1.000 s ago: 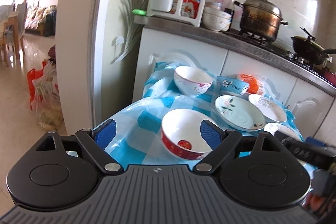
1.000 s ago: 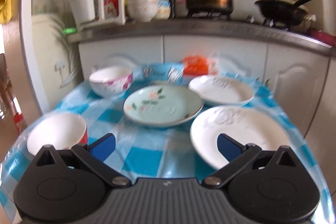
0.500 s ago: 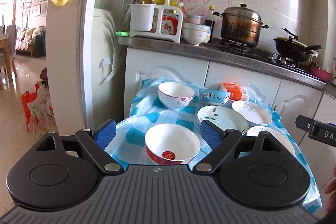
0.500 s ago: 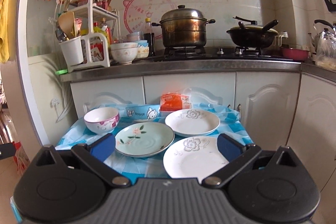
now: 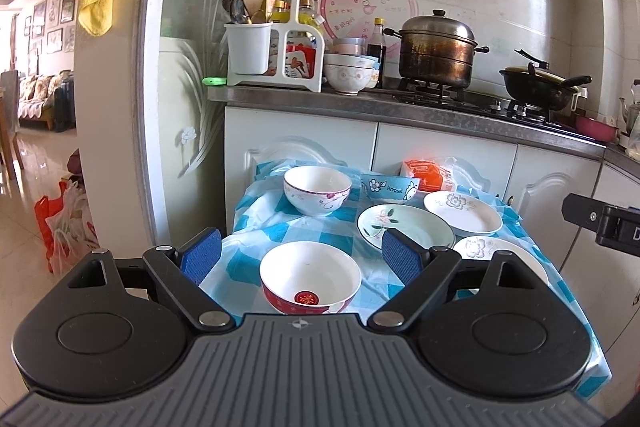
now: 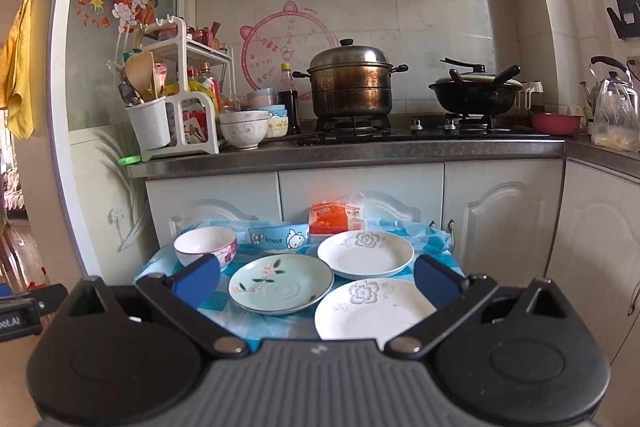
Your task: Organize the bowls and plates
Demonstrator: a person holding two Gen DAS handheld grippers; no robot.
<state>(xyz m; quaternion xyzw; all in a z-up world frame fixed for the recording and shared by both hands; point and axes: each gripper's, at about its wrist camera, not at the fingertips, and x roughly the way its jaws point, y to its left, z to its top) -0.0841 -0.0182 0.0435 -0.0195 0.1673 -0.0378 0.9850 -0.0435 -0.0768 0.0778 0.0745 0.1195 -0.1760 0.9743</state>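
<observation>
I see glossy glazed ceramic on the red-banded bowl (image 5: 310, 281) nearest me, and the same smooth sheen on the pale green plate (image 6: 281, 283) and two white plates (image 6: 365, 253) (image 6: 370, 307). The checked tablecloth (image 5: 256, 227) looks like shiny, crinkled plastic sheet. My left gripper (image 5: 301, 255) shows matt black plastic with rough-textured blue pads (image 5: 200, 257). Far off, the steamer pot (image 6: 351, 83) is tarnished, browned metal, the countertop (image 6: 360, 151) dull brushed steel.
</observation>
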